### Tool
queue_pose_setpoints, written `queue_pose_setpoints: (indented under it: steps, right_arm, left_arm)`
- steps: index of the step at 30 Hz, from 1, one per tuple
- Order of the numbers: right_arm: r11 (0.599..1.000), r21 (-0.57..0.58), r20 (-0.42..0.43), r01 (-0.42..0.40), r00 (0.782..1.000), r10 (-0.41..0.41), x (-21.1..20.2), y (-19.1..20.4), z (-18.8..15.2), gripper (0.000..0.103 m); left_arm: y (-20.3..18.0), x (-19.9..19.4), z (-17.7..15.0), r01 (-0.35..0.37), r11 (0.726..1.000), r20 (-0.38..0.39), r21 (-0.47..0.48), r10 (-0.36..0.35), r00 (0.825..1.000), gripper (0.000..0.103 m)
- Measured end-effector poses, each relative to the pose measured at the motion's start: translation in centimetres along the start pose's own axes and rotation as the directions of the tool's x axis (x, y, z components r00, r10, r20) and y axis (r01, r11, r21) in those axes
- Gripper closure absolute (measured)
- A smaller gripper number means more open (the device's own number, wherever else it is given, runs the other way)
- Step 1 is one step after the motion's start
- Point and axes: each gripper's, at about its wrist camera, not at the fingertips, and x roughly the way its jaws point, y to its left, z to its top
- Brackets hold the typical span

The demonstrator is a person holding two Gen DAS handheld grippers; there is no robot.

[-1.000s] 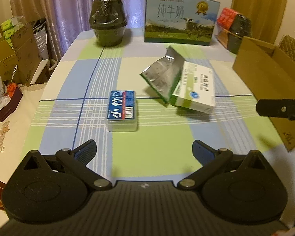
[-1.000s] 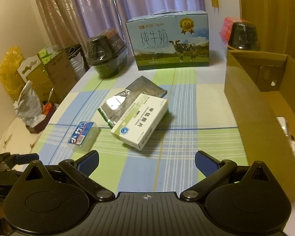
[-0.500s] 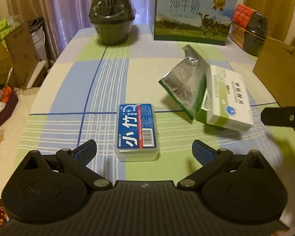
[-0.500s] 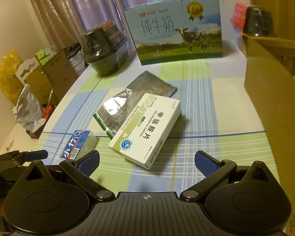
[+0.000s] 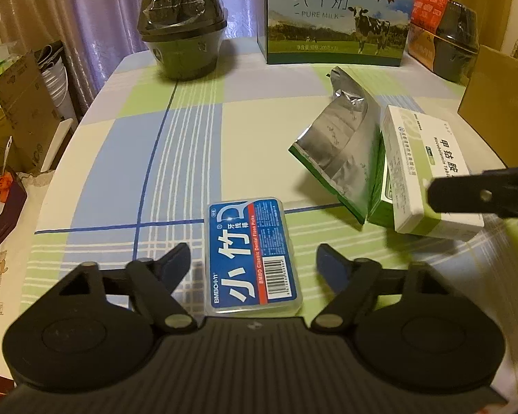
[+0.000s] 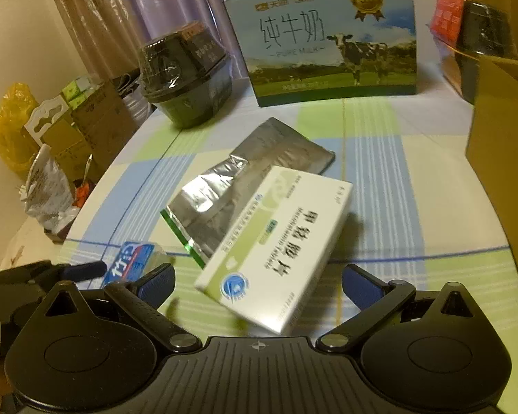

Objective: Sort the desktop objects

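The left tool (image 5: 253, 265) is hovering low over the surface (image 5: 127, 145) with its fingers spread wide, one on each side of the floss box (image 5: 253, 253). The floss box is lying flat near the surface's near edge, label up, and neither finger is touching it as far as I can see.

The right tool (image 6: 257, 281) is also sitting spread wide, straddling the near end of the pill box (image 6: 276, 245). The pill box is resting tilted, its left side propped on the foil pouch (image 6: 224, 200), which is lying toward the middle of the surface. Whether the right tool's fingers are touching the pill box, I cannot tell; there is a visible gap on both sides. In the left wrist view, one finger of the right tool is crossing in front of the pill box (image 5: 428, 162), just right of the foil pouch (image 5: 338, 148).

Along the far edge, a milk carton (image 6: 328, 41) is standing upright, with a dark wrapped bowl (image 6: 186, 79) toward the far left corner. A cardboard box (image 6: 500, 151) is standing at the right edge, its inside hidden from here.
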Motion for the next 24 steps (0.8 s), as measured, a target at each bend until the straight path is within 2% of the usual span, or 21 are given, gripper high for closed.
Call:
queue_pose_setpoints:
  steps: [4,5,6,11,15,18,23,24]
  right_arm:
    - [0.999,-0.014,-0.011,0.029,1.000,-0.029,1.3,0.5,0.4,0.003]
    - [0.999,-0.018,-0.016,0.035,0.999,-0.035,1.5,0.5,0.4,0.005]
    - [0.999,-0.026,-0.023,0.038,0.999,-0.039,1.7,0.5,0.4,0.014]
    - [0.999,-0.018,-0.027,0.026,0.999,-0.027,1.2,-0.3,0.1,0.026]
    - [1.000,-0.014,0.002,0.026,1.000,-0.026,-0.2,-0.9,0.0,0.064]
    - [0.999,-0.021,0.004,0.040,0.999,-0.040,-1.4,-1.5,-0.3,0.079]
    - [0.999,0.014,-0.004,0.033,0.999,-0.033,-2.6,-2.4,-1.0,0.077]
    - [0.999,0.019,0.002,0.032,0.999,-0.032,-2.8,-2.3,-1.0,0.067]
  left_arm:
    - [0.5,0.1,-0.2,0.005,1.000,-0.005,-0.016,-0.005,1.000,0.045]
    - [0.5,0.1,-0.3,0.005,1.000,-0.002,-0.021,-0.005,1.000,0.047]
    - [0.6,0.1,-0.4,0.008,1.000,0.001,-0.027,-0.007,1.000,0.051]
    - [0.5,0.0,-0.4,0.014,0.999,0.007,-0.029,-0.014,1.000,0.051]
    - [0.0,-0.3,-0.6,0.036,0.999,0.004,-0.023,-0.035,0.999,0.051]
    - [-1.0,-0.8,-1.0,0.049,0.999,-0.004,-0.003,-0.049,0.999,0.052]
    - [-2.7,-1.8,-1.7,0.059,0.998,-0.002,0.029,-0.059,0.998,0.051]
    - [-2.8,-2.0,-1.7,0.058,0.998,0.001,0.026,-0.058,0.998,0.051]
